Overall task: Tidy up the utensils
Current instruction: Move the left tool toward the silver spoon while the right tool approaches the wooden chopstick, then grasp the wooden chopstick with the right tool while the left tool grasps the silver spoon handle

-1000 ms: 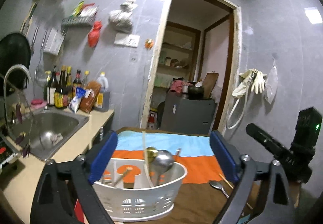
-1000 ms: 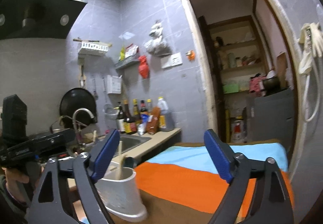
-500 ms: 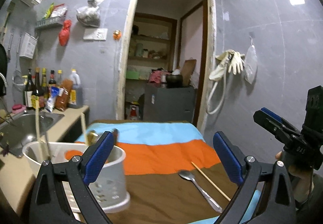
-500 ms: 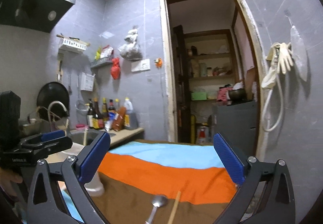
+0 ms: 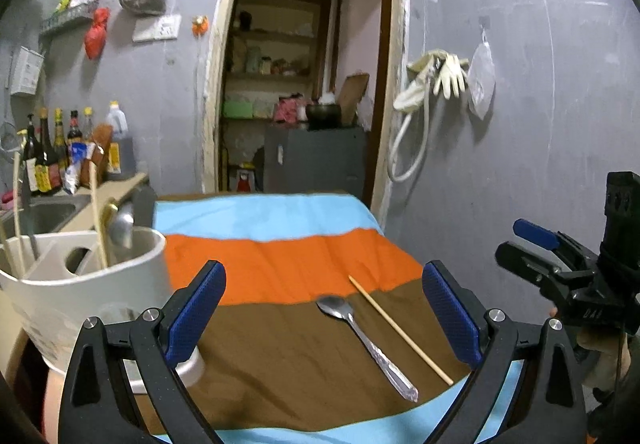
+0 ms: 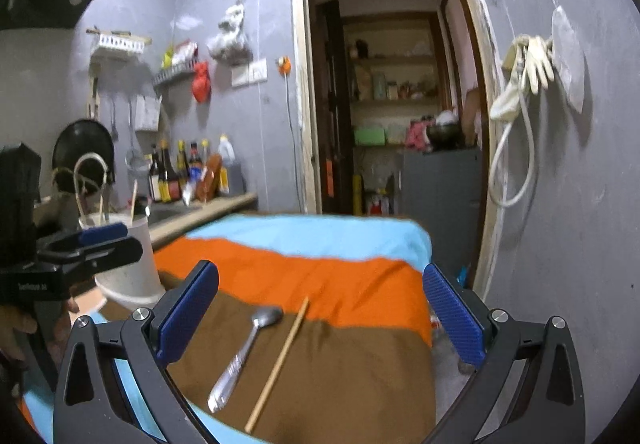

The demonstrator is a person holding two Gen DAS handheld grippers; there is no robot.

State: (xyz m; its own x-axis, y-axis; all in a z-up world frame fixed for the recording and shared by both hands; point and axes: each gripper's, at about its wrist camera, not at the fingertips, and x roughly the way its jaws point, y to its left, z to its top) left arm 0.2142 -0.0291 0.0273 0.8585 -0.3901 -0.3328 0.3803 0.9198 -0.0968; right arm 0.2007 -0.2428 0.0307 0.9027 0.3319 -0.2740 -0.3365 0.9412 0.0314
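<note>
item 1, spoon [image 6: 245,354]: metal, lying flat on the brown band of the striped cloth [image 6: 320,268]; long axis runs away from the cameras, bowl at the far end by the orange band, patterned handle at the near end; in the left wrist view [image 5: 366,344] the handle slants toward the near right

item 2, chopstick [image 6: 278,362]: single, pale wood, lying just beside the spoon on its right, not touching it, nearly parallel; far tip reaches the edge of the orange band; in the left wrist view [image 5: 400,330] it slants the same way as the spoon

item 3, white holder [image 5: 80,296]: plastic, divided into compartments, standing at the left edge of the cloth; holds upright chopsticks [image 5: 96,220] and a spoon with its bowl up [image 5: 120,230]

item 4, left gripper [image 5: 324,318]: blue pads spread wide, nothing between them, spoon and chopstick lying beyond on the cloth; seen side-on in the right wrist view [image 6: 100,242], with small white lettering on its body too blurred to read

item 5, right gripper [image 6: 320,318]: blue pads at full spread, nothing clamped; in the left wrist view [image 5: 532,244] its body bears faint raised letters, not legible

item 6, bottles [image 6: 188,174] on the counter by the sink: labels present, text unreadable
</note>
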